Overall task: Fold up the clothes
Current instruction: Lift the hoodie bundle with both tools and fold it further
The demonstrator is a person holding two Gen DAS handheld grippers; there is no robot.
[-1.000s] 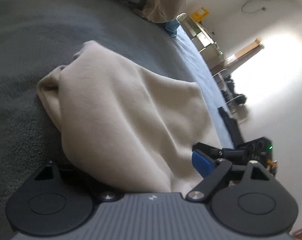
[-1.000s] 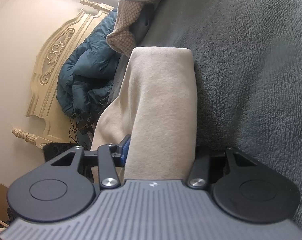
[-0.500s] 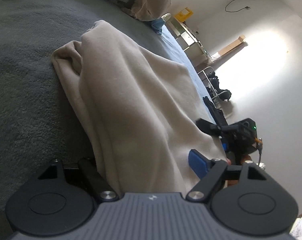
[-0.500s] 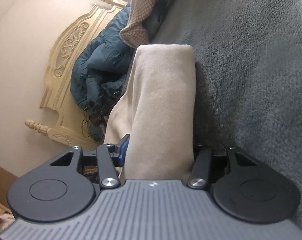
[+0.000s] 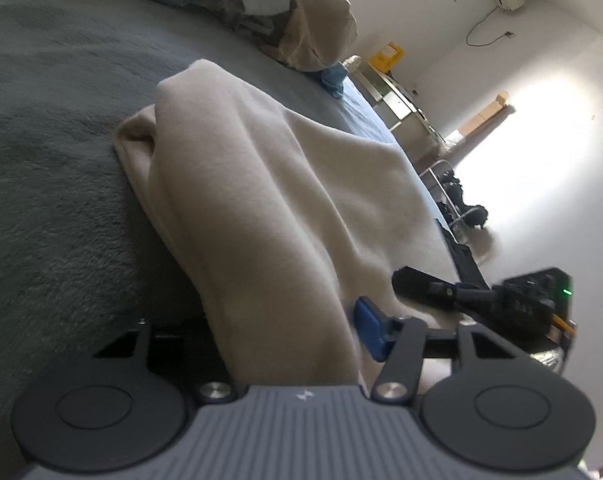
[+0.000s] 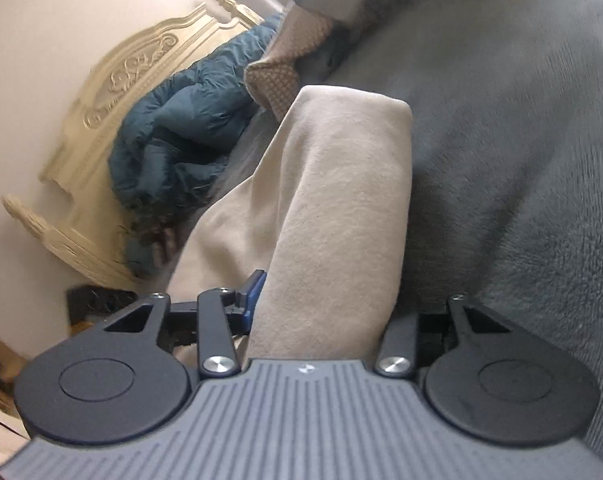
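The cream garment [image 5: 261, 208] covers one finger of the left gripper [image 5: 289, 320], so only the blue pad [image 5: 367, 332] shows, and whether the pads press the cloth cannot be told. In the right wrist view the same cloth hides the right gripper's [image 6: 325, 308] far finger. The grey blanket [image 6: 521, 128] is smeared with blur there. The clothes pile [image 5: 285, 8] is cut off by the top edge.

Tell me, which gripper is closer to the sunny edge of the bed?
Right. The right gripper sits at that edge; the left gripper is farther in on the grey blanket. Both jaws just closed further on the beige garment between them.
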